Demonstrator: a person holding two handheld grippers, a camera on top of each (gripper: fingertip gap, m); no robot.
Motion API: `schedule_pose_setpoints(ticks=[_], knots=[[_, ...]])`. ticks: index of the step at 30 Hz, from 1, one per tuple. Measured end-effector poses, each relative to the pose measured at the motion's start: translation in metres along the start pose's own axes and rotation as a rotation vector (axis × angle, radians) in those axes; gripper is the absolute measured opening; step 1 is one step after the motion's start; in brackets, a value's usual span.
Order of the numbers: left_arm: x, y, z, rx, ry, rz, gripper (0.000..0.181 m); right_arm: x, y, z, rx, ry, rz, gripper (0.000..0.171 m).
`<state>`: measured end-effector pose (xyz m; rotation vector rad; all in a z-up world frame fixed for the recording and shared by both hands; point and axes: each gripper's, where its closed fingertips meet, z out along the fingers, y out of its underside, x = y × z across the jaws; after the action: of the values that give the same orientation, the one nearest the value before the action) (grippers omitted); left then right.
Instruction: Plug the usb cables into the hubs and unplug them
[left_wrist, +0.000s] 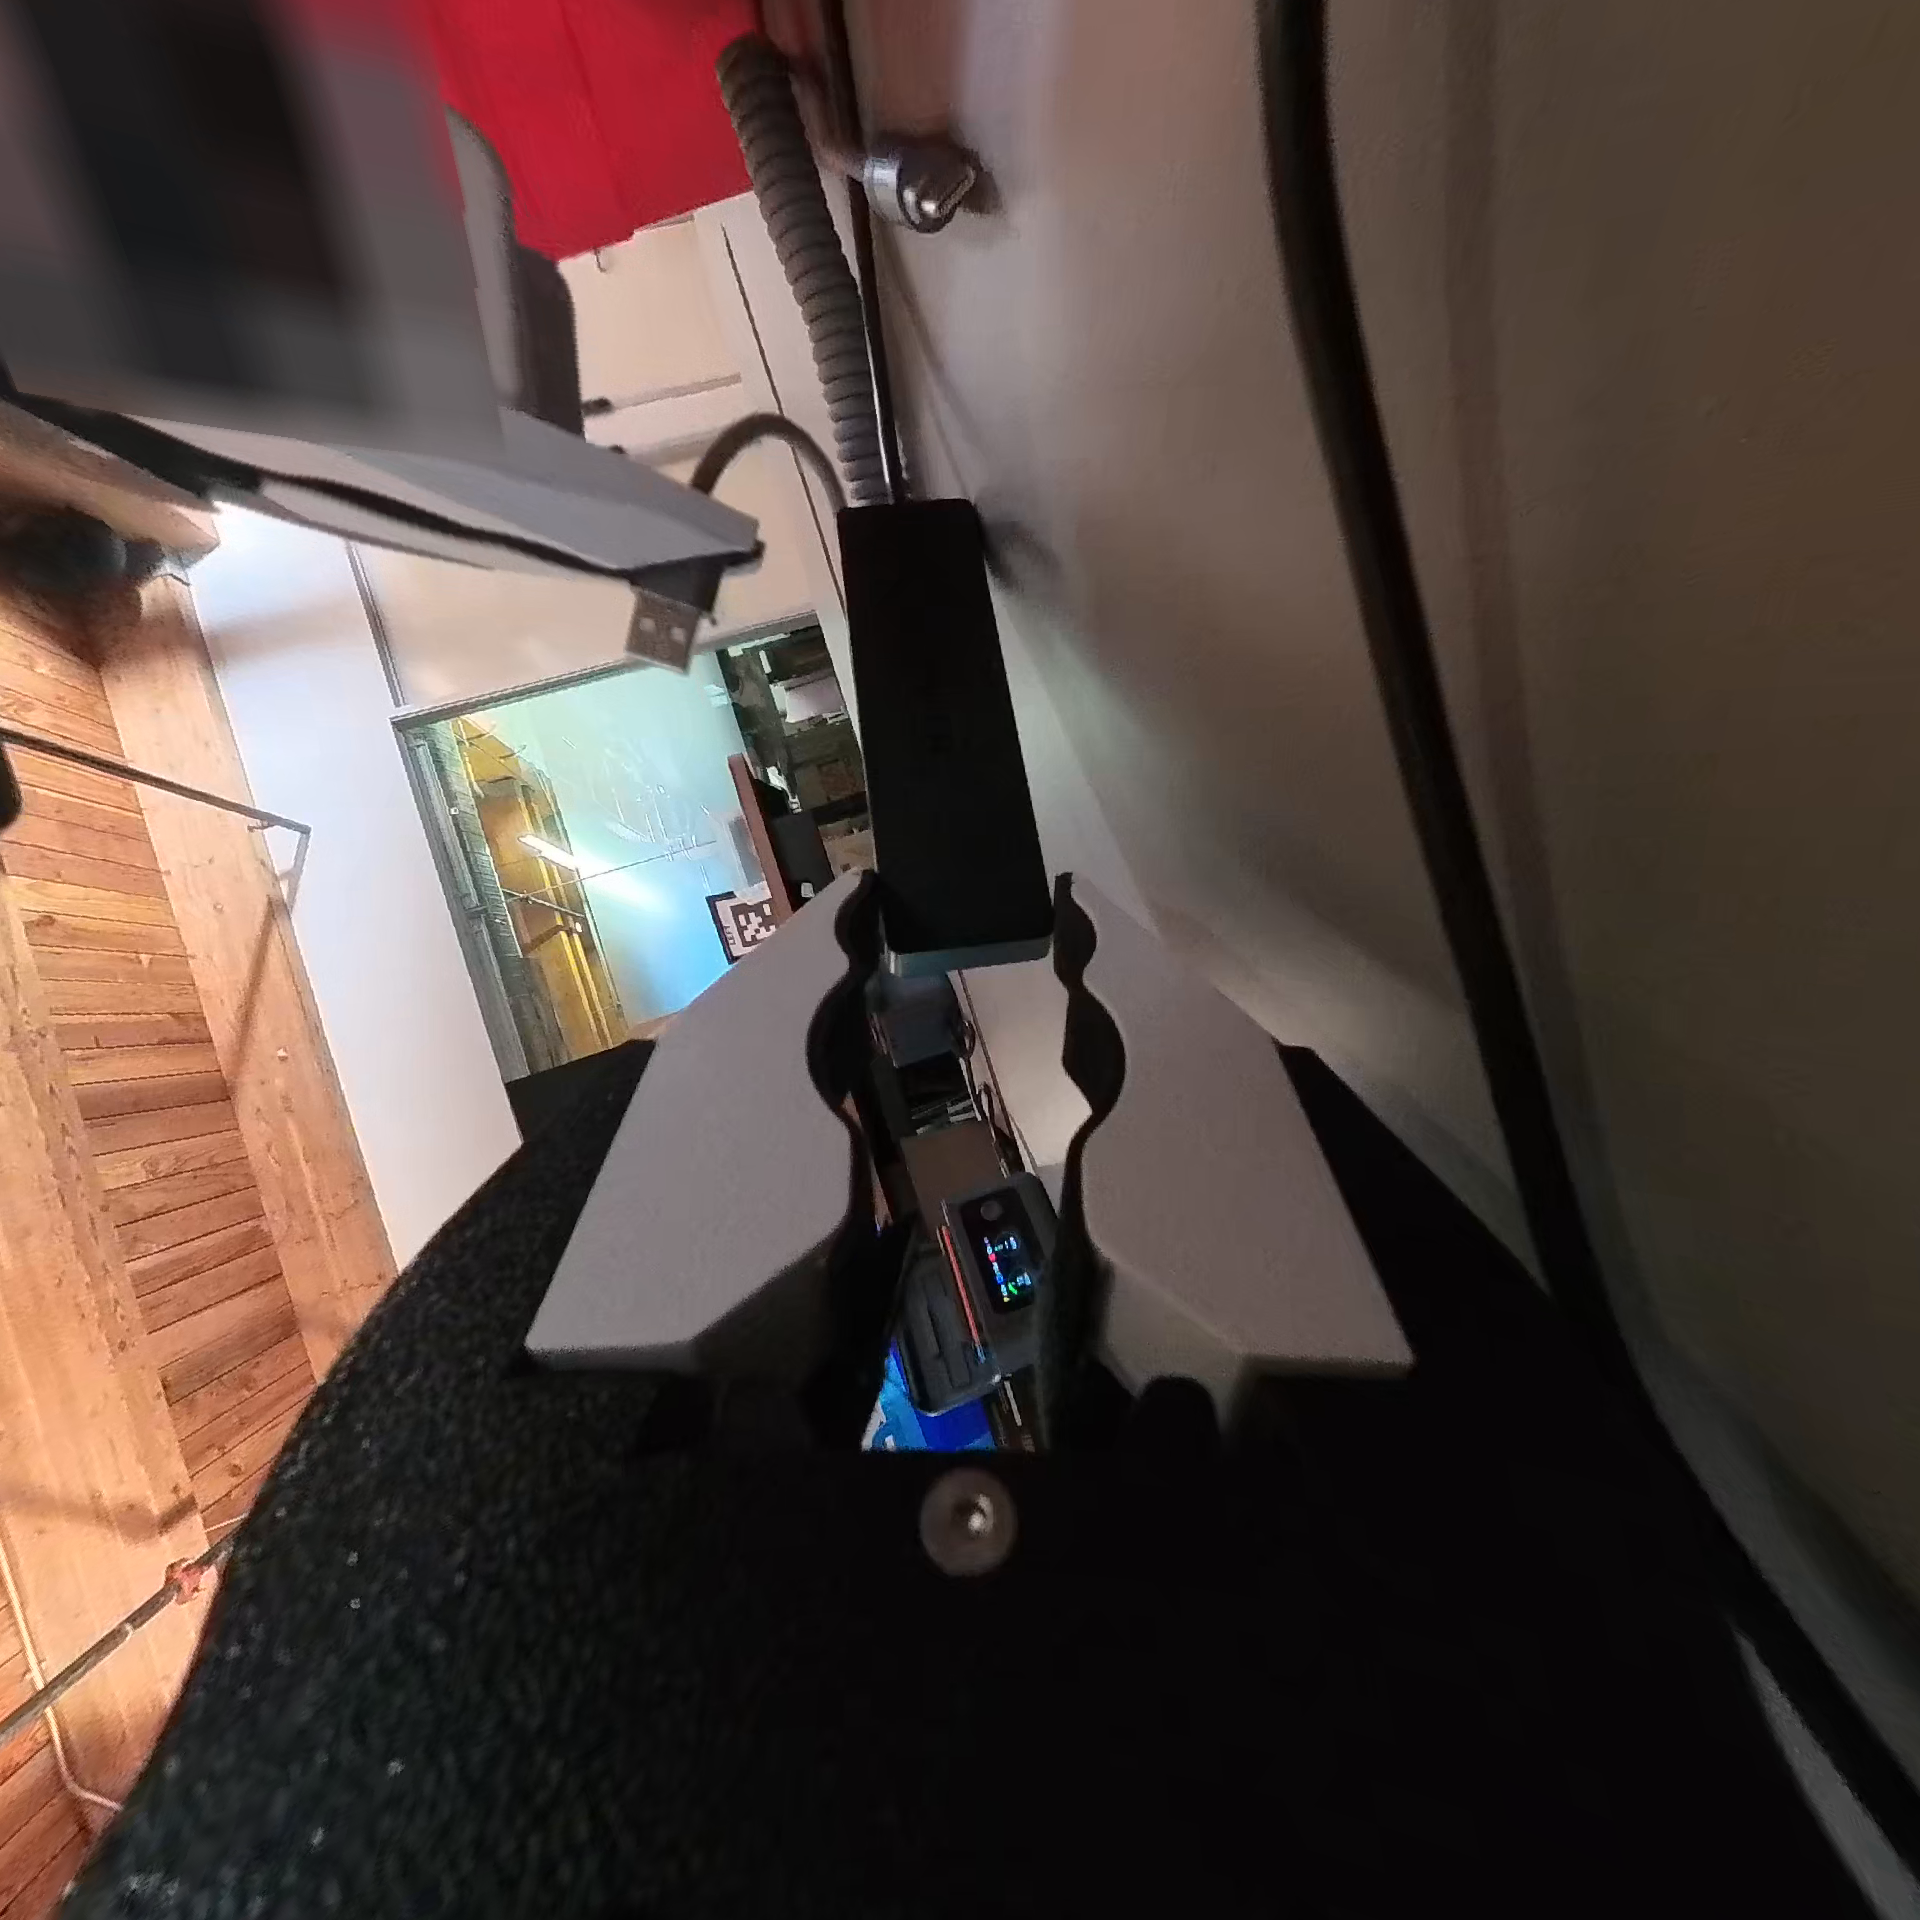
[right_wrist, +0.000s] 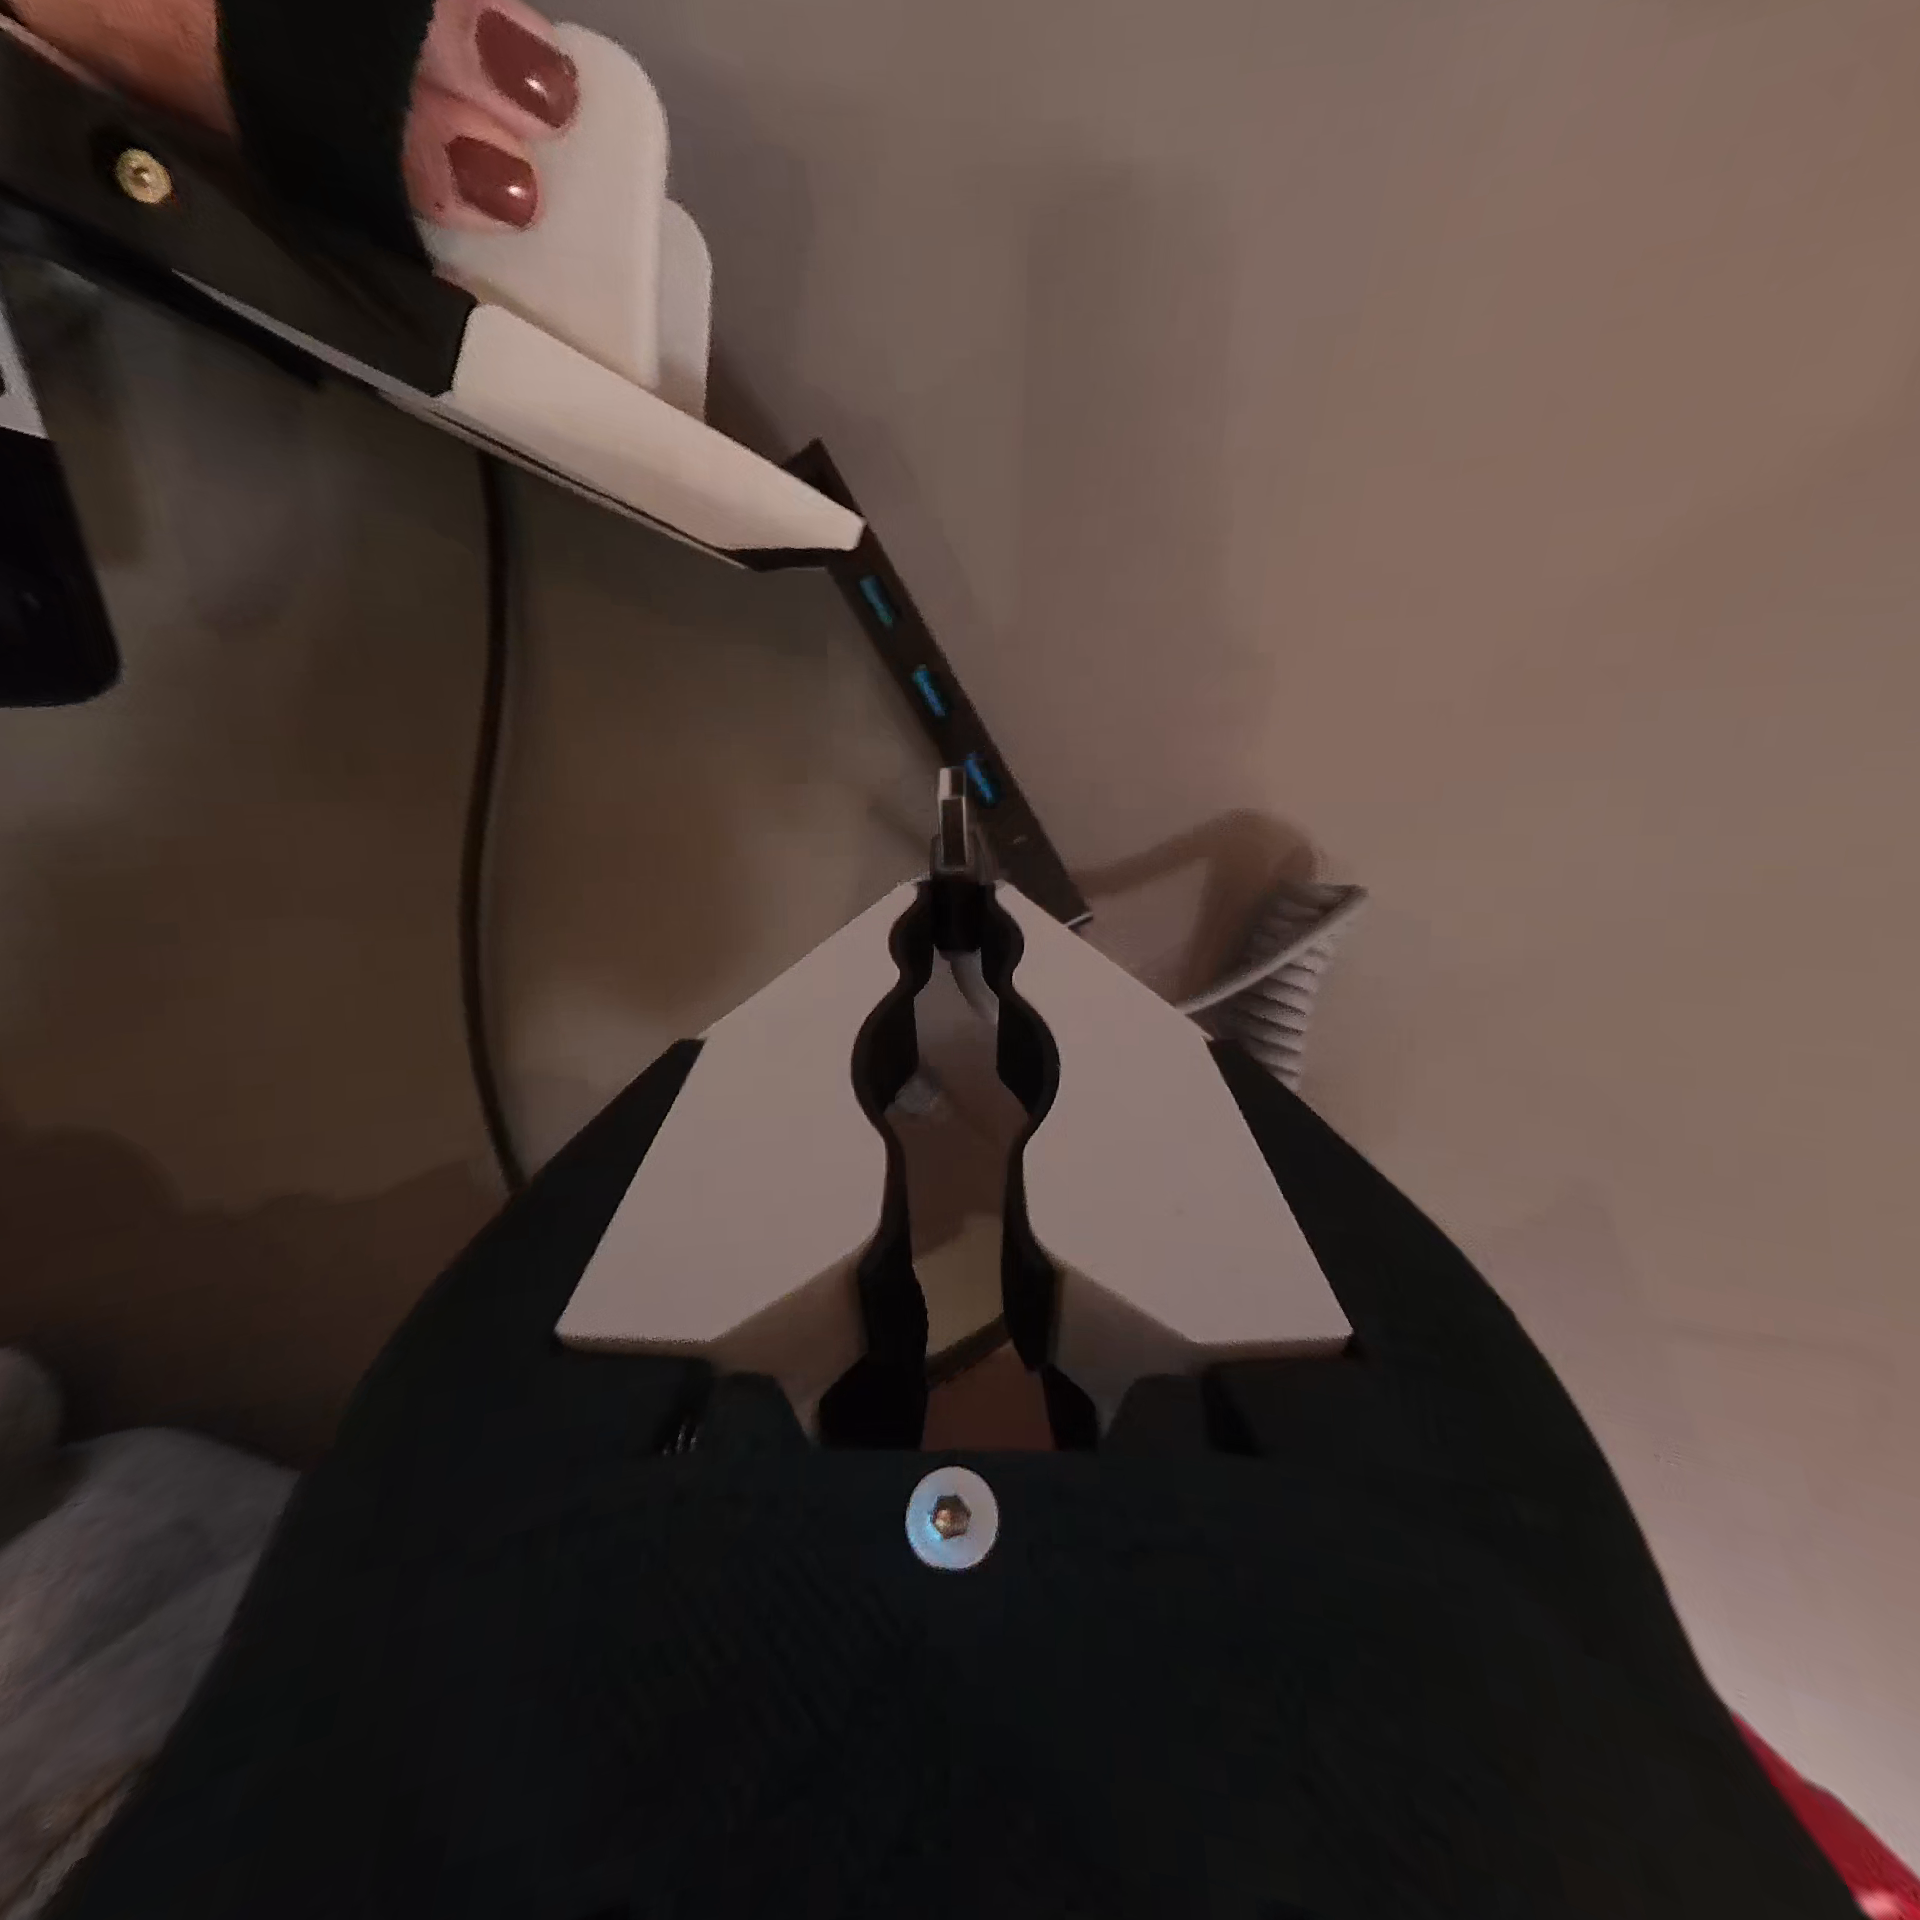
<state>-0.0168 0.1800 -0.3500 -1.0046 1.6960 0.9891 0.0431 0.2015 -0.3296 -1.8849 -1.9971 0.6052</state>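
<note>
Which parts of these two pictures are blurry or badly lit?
Left wrist view: top-left corner smeared; hub and USB plug fairly sharp, though the hub's black face is underlit. Right wrist view: dim and warm, hub soft, coiled cable blurred.

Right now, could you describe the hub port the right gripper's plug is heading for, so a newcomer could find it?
Find the black hub held by the left gripper. Its edge carries a row of blue ports; the target port is beside the silver plug, farthest from that gripper.
</note>
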Motion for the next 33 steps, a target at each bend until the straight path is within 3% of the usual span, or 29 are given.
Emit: schedule_pose_setpoints(ticks=[8,16,20,24,26,30,33], knots=[[0.001,-0.002,0.0,0.011,0.0,-0.009,0.031,-0.041,0.034,0.021,-0.159,-0.229,0.254,0.007],[0.001,-0.003,0.0,0.015,0.001,-0.011,0.031,-0.049,0.024,0.037,-0.053,-0.302,0.49,0.008],[0.001,-0.005,-0.001,0.024,-0.001,-0.009,0.031,-0.05,0.019,0.037,0.063,-0.246,0.474,0.009],[0.002,-0.005,0.0,0.027,0.002,-0.019,0.032,-0.042,0.003,0.016,0.216,-0.059,0.263,0.007],[0.002,-0.005,0.0,0.026,0.003,-0.021,0.032,-0.031,0.018,0.013,0.12,0.053,0.285,0.008],[0.002,-0.005,0.0,0.027,0.003,-0.021,0.031,-0.037,0.04,0.029,-0.054,0.064,0.221,0.008],[0.002,-0.005,0.0,0.027,0.004,-0.023,0.032,-0.036,0.037,0.034,-0.074,0.103,0.171,0.008]])
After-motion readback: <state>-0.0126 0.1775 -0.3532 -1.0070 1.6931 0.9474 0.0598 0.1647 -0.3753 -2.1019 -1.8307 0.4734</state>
